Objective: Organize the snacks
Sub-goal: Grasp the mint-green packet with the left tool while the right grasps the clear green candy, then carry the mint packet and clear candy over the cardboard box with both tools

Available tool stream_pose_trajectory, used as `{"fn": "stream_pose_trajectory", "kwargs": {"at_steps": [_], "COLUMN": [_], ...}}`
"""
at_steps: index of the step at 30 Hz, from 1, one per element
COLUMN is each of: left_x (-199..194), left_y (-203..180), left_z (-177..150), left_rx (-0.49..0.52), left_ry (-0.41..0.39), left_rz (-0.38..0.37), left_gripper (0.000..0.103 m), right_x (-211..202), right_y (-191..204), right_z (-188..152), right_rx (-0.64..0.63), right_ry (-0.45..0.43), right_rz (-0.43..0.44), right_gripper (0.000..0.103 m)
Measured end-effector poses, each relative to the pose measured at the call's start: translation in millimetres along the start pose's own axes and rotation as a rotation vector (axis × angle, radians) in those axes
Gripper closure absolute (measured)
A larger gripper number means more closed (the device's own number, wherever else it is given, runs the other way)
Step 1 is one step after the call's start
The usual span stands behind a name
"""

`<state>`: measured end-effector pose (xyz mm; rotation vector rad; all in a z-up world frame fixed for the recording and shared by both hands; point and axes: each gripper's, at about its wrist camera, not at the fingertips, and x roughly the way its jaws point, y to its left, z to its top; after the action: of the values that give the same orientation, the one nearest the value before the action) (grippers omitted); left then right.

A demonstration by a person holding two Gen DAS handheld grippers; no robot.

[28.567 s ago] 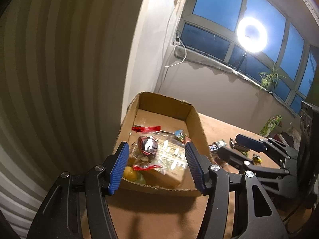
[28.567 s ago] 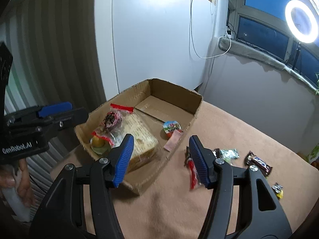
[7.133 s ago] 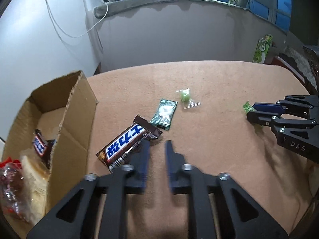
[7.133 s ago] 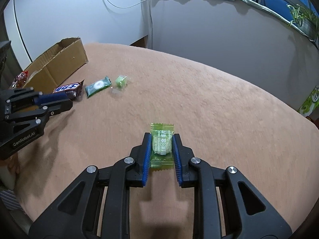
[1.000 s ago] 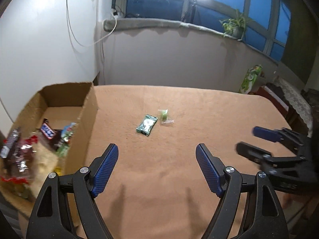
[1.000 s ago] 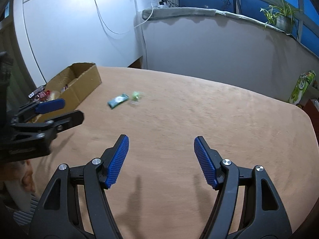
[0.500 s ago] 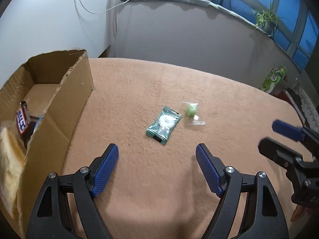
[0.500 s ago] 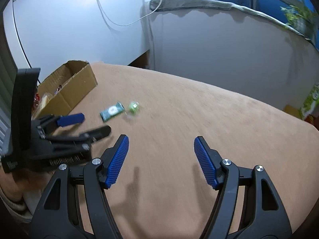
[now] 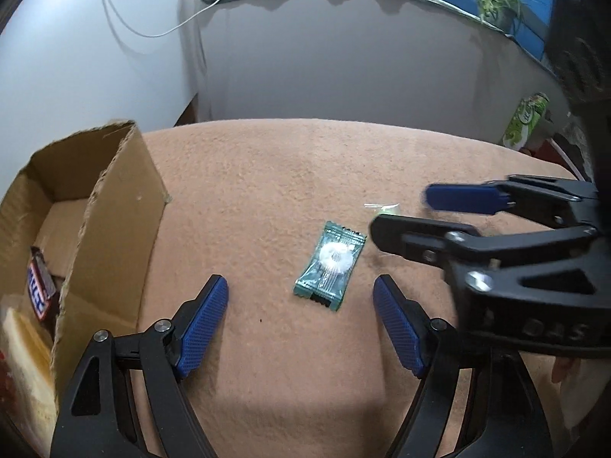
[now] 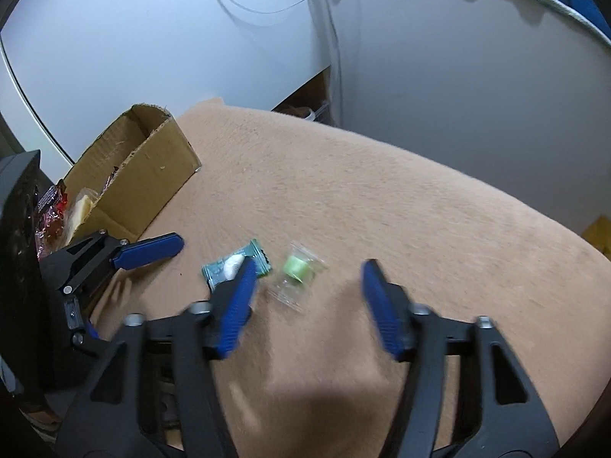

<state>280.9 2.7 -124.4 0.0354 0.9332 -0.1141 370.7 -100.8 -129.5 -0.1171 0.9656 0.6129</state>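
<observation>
As right gripper [image 10: 305, 301] closes, teal packet [image 9: 329, 265] beside.

Table cover [image 9: 343, 160]: peach cloth, matt, fuzzy nap seen.
Box [image 9: 114, 206] at left: brown corrugated cardboard, matt, torn rough edges.
Teal sweet wrapper [image 9: 330, 265]: glossy plastic film, crimped ends.
Green sweet [image 10: 296, 271]: wrapped in clear, shiny plastic.
Left gripper [image 9: 299, 328] and right gripper [image 10: 305, 305]: black matt plastic arms, blue ribbed pads, bright metal screws.
Chocolate bar [image 9: 38, 292] in box: glossy printed wrapper.
Wall [image 9: 343, 57] at far side: smooth, matt, painted.
</observation>
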Motion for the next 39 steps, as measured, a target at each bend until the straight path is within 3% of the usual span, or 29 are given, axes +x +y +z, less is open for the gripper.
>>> {"fn": "stream_pose_trajectory", "kwargs": {"at_steps": [2, 4, 6, 8, 10, 22, 29, 39], "left_x": [-0.1, 0.9, 2.6, 2.6, 0.3, -13.1, -66.3, -142.6], "left_y": [0.9, 0.4, -1.6, -4.5, -5.8, -16.0, -29.8, -39.6], "left_z": [2.3, 5.3, 8.9, 10.8, 8.0, 8.3, 0.0, -7.3], "left_rx": [0.007, 0.022, 0.037, 0.051, 0.070, 0.082, 0.123, 0.146], "left_ry": [-0.006, -0.007, -0.007, -0.006, -0.004, -0.051, -0.174, -0.308], "left_rz": [-0.008, -0.018, -0.039, -0.066, -0.089, -0.064, -0.039, -0.075], "left_gripper": [0.041, 0.046, 0.055, 0.069, 0.081, 0.082, 0.082, 0.082], "right_x": [4.6, 5.6, 5.0, 3.8, 2.4, -34.2, -75.5, -133.3], "right_y": [1.1, 2.2, 1.8, 1.5, 1.3, -9.7, -5.4, 21.7], "right_z": [0.1, -0.6, -1.2, -2.9, -6.0, -31.1, -65.8, -91.7], "right_rx": [-0.003, -0.006, -0.003, -0.002, -0.004, 0.069, 0.125, 0.157], "right_ry": [0.010, 0.009, 0.007, 0.006, 0.000, -0.093, -0.171, -0.248], "right_rz": [0.005, 0.006, 0.006, 0.009, 0.007, -0.021, -0.088, -0.156], "right_gripper": [0.063, 0.065, 0.078, 0.085, 0.085, 0.085, 0.085, 0.085]}}
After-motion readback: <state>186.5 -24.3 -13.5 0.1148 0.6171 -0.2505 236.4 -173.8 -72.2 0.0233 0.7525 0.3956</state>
